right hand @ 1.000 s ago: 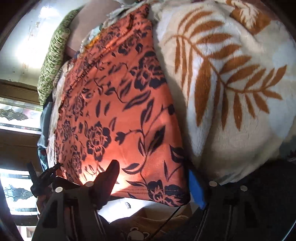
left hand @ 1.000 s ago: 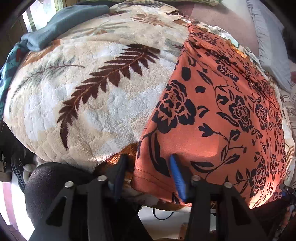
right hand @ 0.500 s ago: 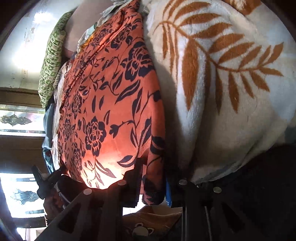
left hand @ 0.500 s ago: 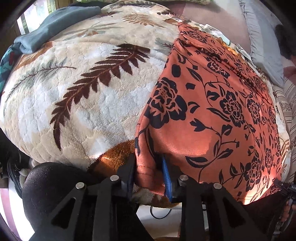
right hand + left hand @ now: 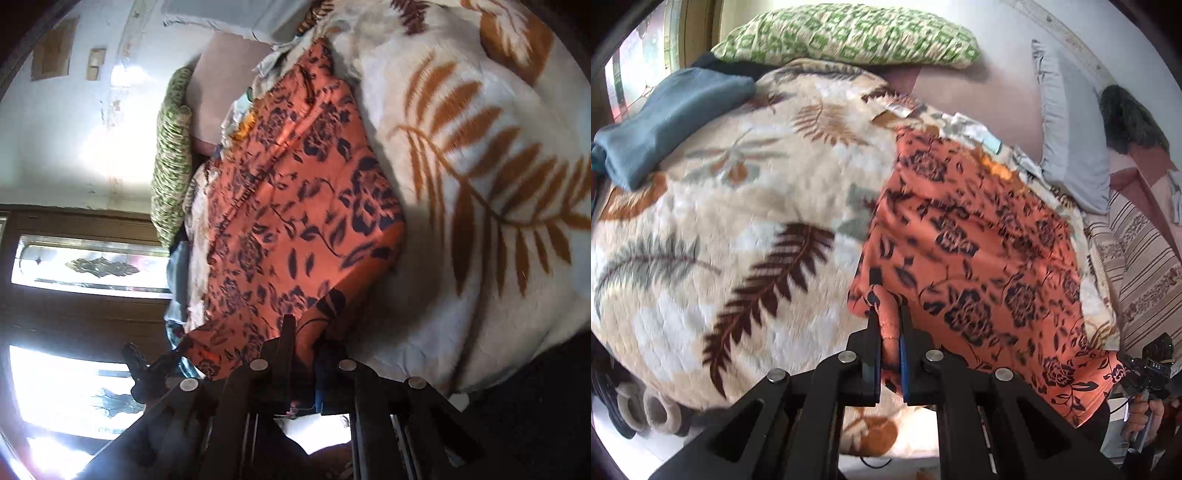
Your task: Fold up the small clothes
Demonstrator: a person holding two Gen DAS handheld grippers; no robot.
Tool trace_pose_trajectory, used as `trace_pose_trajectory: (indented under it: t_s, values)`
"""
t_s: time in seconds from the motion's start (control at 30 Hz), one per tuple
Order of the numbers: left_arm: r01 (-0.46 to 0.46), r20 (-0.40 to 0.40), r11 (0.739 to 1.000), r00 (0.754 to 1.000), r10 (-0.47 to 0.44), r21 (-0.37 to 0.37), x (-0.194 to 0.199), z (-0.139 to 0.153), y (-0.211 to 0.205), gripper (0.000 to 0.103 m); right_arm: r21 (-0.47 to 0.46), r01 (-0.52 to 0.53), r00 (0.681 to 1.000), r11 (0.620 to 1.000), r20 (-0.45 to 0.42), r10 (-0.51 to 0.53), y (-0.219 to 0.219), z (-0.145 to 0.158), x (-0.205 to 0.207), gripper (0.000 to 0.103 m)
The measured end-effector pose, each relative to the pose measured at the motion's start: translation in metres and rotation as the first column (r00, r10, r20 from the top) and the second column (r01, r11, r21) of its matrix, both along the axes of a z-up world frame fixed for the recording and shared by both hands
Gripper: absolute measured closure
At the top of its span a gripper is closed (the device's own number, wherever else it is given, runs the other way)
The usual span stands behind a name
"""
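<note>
The orange floral garment [image 5: 979, 258] lies spread on the leaf-patterned fleece blanket [image 5: 731, 221] that covers the bed, running from the bed's near edge back toward the pillows, on the right-hand part of the blanket as the left wrist view shows it. Its near hem hangs just over the near edge of the bed, which is why both tools come in from there.

The left gripper [image 5: 888, 314] has its jaws clamped on the garment's near left corner; a ridge of orange cloth stands pinched between the two blue pads. The right gripper [image 5: 306, 343] sits at the opposite near corner, its jaws drawn close together with cloth between them, so it appears to grip that corner too, though the shade there makes the contact hard to read. In the left wrist view the right gripper and the hand holding it show at the garment's far right corner by the bed edge.

Holding the two hem corners at once keeps the edge taut and straight, which I judge is the set-up for carrying the near hem up and over toward the far end to make the first fold. A blue-grey folded cloth [image 5: 665, 122] rests at the blanket's far left corner, below a green patterned pillow [image 5: 846, 37], well apart from the work
</note>
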State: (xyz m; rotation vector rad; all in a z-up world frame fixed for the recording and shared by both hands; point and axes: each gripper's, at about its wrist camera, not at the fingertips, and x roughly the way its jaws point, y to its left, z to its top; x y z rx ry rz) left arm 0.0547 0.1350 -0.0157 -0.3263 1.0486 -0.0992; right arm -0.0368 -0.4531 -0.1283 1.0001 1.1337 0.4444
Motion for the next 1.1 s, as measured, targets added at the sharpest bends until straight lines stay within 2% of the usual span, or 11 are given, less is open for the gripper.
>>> trace_pose_trajectory:
  t_s: [0.2,0.33,0.37,0.4,0.43,0.5,0.63,0.9,1.0,1.03,1.1]
  values:
    - [0.008,0.081,0.999,0.997,-0.004,-0.047,0.141,0.043,0.005,0.095,0.073,0.076,0.983,0.994,0.162,-0.087,-0.03,0.061,0.104,0.095]
    - [-0.049,0.071,0.998,0.996,0.051,-0.034,0.271,0.007,-0.009,0.086,0.037,0.142,0.978,0.989,0.153,-0.146,-0.051,0.065,0.223,0.093]
    - [-0.096,0.072,0.995,0.993,0.095,0.013,0.297,-0.013,-0.012,0.059,0.043,0.166,0.979,0.985,0.116,-0.17,-0.055,0.052,0.255,0.093]
    - [-0.129,0.026,0.988,0.992,0.127,0.083,0.319,-0.038,-0.014,0.021,0.05,0.191,0.977,0.98,0.087,-0.195,-0.06,0.038,0.285,0.079]
    - [-0.174,-0.084,0.971,0.978,0.19,0.162,0.334,-0.065,-0.013,0.018,0.041,0.204,0.976,0.978,0.065,-0.206,-0.063,0.02,0.309,0.032]
    - [-0.224,-0.158,0.966,0.957,0.243,0.129,0.331,-0.094,-0.004,0.021,-0.111,0.273,0.958,0.956,-0.055,-0.28,-0.07,-0.016,0.33,0.005]
    - [-0.212,-0.008,0.968,0.976,0.215,0.135,0.279,-0.077,0.007,0.021,-0.127,0.383,0.923,0.915,0.009,-0.385,-0.077,-0.028,0.292,0.006]
    - [0.031,0.2,0.981,0.977,-0.07,0.193,0.185,-0.019,-0.047,0.018,-0.174,0.224,0.966,0.959,0.173,-0.194,-0.029,0.025,0.218,0.006]
    - [0.086,0.116,0.934,0.984,-0.134,0.346,0.187,-0.064,-0.077,0.017,-0.136,0.124,0.971,0.983,0.221,-0.092,0.007,0.028,0.217,0.006]
    - [0.124,-0.01,0.903,0.991,-0.131,0.413,0.199,-0.096,-0.083,0.016,-0.146,0.12,0.974,0.982,0.211,-0.088,0.014,0.02,0.22,0.005]
    - [0.041,-0.032,0.946,0.999,-0.032,0.322,0.201,-0.112,-0.066,0.012,-0.206,0.062,0.994,0.977,0.098,-0.043,0.025,-0.02,0.232,0.005]
